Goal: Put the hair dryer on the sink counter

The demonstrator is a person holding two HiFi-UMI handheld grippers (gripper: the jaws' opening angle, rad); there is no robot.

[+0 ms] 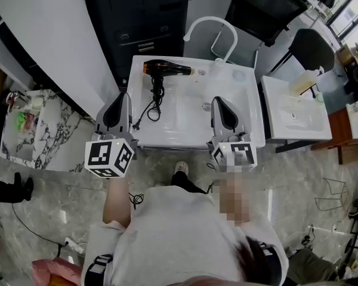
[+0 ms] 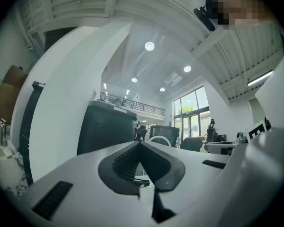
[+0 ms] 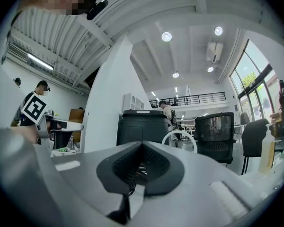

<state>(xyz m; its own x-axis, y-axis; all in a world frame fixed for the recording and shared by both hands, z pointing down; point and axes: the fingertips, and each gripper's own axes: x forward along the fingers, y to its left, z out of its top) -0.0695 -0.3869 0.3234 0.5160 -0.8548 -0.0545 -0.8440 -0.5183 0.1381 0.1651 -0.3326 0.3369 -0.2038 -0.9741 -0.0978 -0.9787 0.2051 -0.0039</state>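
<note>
A black hair dryer [image 1: 165, 70] with an orange rear end lies on the back ledge of the white sink counter [image 1: 144, 137], its black cord [image 1: 149, 107] trailing toward the front left. My left gripper [image 1: 117, 109] hovers at the counter's front left edge, jaws shut and empty. My right gripper [image 1: 224, 111] is held over the front right of the basin, jaws shut with nothing between them. In the left gripper view the left gripper [image 2: 140, 144] points level across the room, and in the right gripper view the right gripper [image 3: 142, 145] does the same.
A white curved faucet [image 1: 213, 31] rises at the back of the sink. A second white basin [image 1: 295, 115] with a soap bottle [image 1: 303, 81] stands to the right. A dark cabinet [image 1: 144, 16] is behind, a marble shelf [image 1: 24, 127] left, a black chair [image 1: 310, 46] back right.
</note>
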